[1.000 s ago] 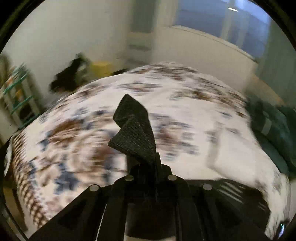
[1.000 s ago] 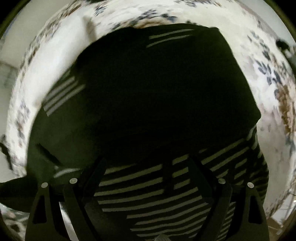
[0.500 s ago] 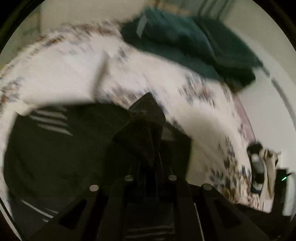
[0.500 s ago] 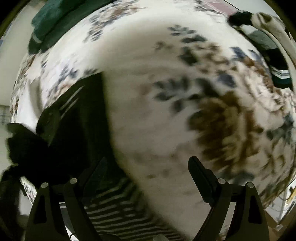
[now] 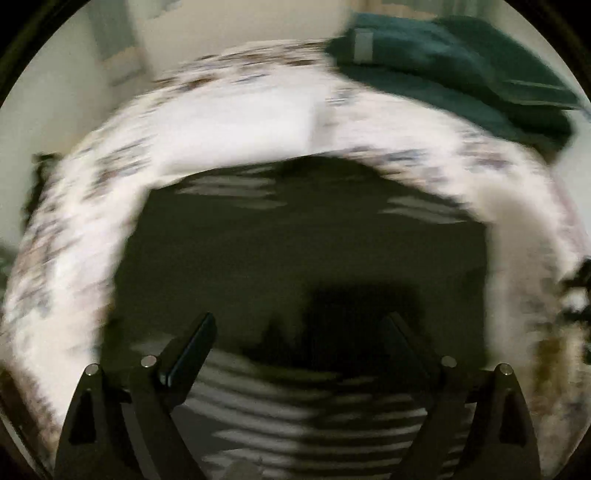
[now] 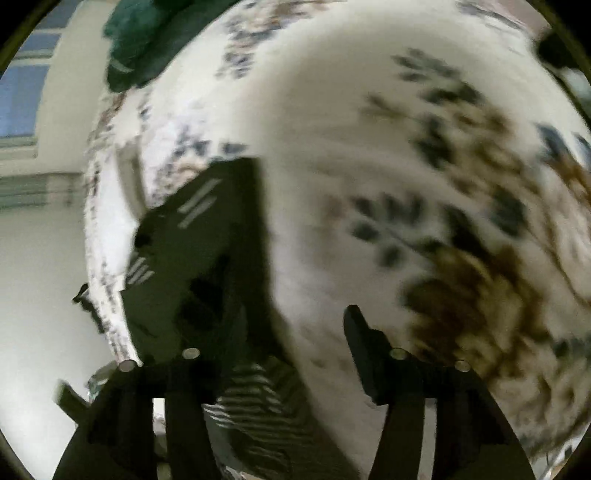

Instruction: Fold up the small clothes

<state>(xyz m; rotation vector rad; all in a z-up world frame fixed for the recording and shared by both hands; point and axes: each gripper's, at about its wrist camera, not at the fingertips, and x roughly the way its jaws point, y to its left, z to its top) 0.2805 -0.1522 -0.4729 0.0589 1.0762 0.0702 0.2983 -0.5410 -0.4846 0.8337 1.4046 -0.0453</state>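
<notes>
1. Across the left wrist view, blurred: floral bedspread (image 5: 229, 122), white with brown-blue print, fills the upper and side areas. Dark striped garment (image 5: 303, 240) lies on it, centre to lower frame. Dark green bedding (image 5: 461, 70) heaped upper right. Pale wall (image 5: 229, 26) at top. Left gripper (image 5: 301, 332) has just been opening; jaws spread wide over the garment, gripping nothing.
2. Right wrist view: bedspread (image 6: 369, 155) covers centre and right; garment (image 6: 207, 251) at left of centre, running to bottom. Green bedding (image 6: 140, 48) upper left; window (image 6: 22, 92) at far left. Right gripper (image 6: 295, 325) has just been closing; jaws apart, straddling the garment's edge, pads not pressing.
</notes>
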